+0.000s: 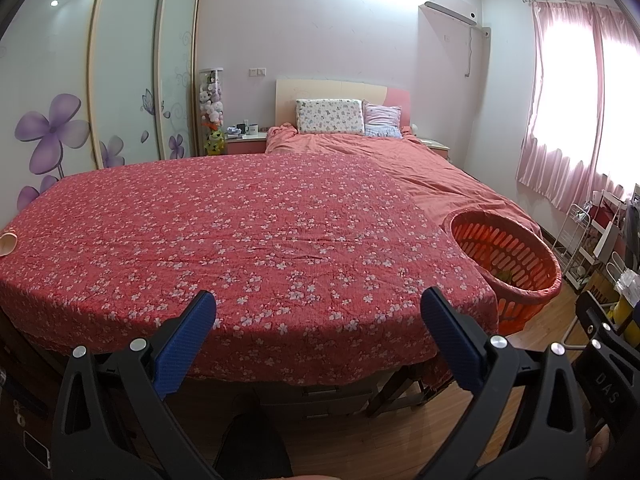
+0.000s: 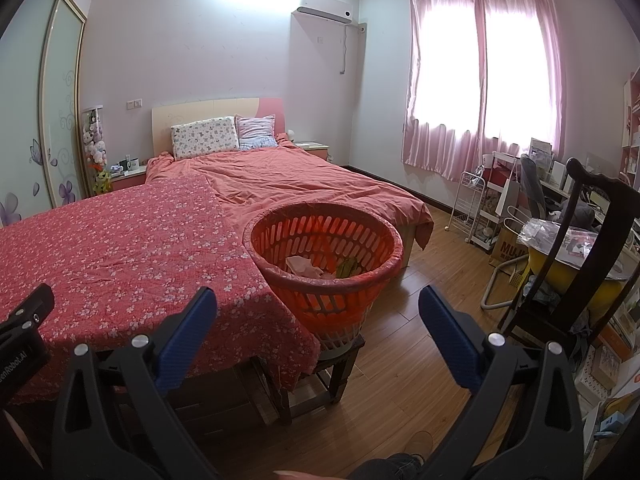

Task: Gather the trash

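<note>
Both grippers, left (image 1: 318,336) and right (image 2: 318,336), gape wide, holding nothing. The basket (image 2: 326,276) sits beside the table's right edge; a bump could tip it.

The floral tabletop (image 1: 248,232) lies bare and open across its middle. The orange basket (image 2: 326,240) blocks its right edge; a dark chair (image 2: 592,240) crowds the far right.

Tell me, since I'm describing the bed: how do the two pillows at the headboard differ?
The left pillow is white with a small scattered print; the right pillow is pink-striped. The left pillow looks wider and stands in front, overlapping the right pillow's edge. Both lean upright against the headboard.
</note>
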A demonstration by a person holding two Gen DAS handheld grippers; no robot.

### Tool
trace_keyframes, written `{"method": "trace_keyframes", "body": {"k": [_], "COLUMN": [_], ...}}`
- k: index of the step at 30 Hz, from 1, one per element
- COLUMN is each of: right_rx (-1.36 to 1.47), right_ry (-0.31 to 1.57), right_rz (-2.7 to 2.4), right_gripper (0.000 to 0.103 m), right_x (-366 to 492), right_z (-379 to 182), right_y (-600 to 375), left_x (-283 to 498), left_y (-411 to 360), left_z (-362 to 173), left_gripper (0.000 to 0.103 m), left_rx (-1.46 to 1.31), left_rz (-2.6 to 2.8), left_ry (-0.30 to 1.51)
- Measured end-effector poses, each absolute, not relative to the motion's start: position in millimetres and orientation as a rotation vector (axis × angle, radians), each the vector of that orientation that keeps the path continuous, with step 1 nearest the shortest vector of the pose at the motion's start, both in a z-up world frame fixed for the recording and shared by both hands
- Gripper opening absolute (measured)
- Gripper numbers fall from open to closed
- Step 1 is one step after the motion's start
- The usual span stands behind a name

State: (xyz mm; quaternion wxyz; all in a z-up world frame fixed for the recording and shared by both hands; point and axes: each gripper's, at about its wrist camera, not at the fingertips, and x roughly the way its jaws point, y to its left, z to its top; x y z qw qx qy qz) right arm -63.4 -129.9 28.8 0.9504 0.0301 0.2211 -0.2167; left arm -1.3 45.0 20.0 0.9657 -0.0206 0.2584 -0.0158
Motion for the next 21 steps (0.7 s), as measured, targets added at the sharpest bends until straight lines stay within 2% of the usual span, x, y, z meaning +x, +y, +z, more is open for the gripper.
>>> {"method": "trace_keyframes", "body": {"k": [21], "right_rx": [0.062], "right_ry": [0.45], "right_rz": [-0.44], "right_gripper": [0.099], "right_x": [-63.7], "right_z": [29.2], "right_y": [-130.6], "left_x": [-1.7], "left_y": [43.9], "left_z": [20.6], "left_gripper": [0.101], "left_rx": [-0.037], "left_rz": [-0.033], "left_ry": [0.522]}}
